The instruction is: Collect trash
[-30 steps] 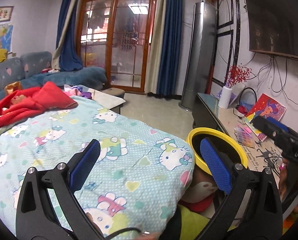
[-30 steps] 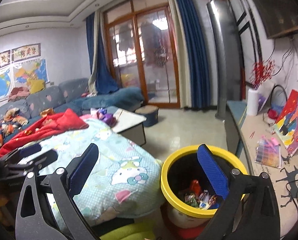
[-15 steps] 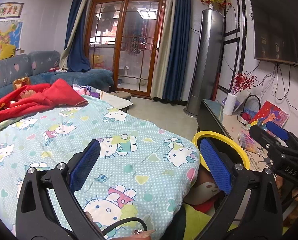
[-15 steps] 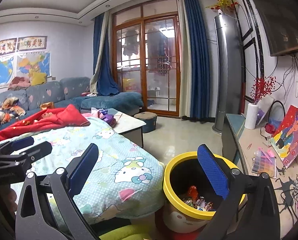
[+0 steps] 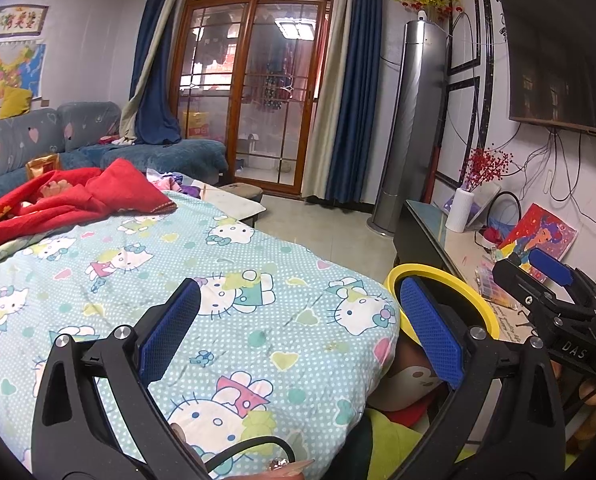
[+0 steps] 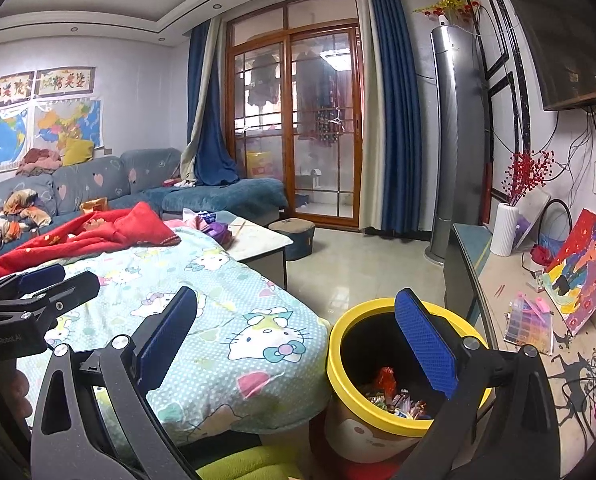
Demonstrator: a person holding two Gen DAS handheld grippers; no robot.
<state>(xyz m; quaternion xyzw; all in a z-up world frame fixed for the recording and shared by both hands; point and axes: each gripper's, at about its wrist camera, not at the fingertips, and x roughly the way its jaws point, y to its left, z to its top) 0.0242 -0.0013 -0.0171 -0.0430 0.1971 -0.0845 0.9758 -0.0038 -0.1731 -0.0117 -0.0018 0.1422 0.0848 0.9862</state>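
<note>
Both the left gripper (image 5: 298, 334) and right gripper (image 6: 296, 342) gape empty; wrappers (image 6: 393, 398) fill the yellow-rimmed bin (image 6: 343, 364) beside the quilt (image 6: 226, 320).

Right tongs (image 6: 298, 340) gape empty above the yellow-rimmed bin (image 6: 339, 344) holding colourful wrappers (image 6: 393, 396).

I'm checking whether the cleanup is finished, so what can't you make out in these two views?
- Yellow-rimmed trash bin: in the left wrist view the cartoon-print quilt and a blue finger pad hide its inside.
- Bin contents: right wrist view, wrappers too small to identify.
- Floor beside the bed: hidden by the quilt in both views.
</note>
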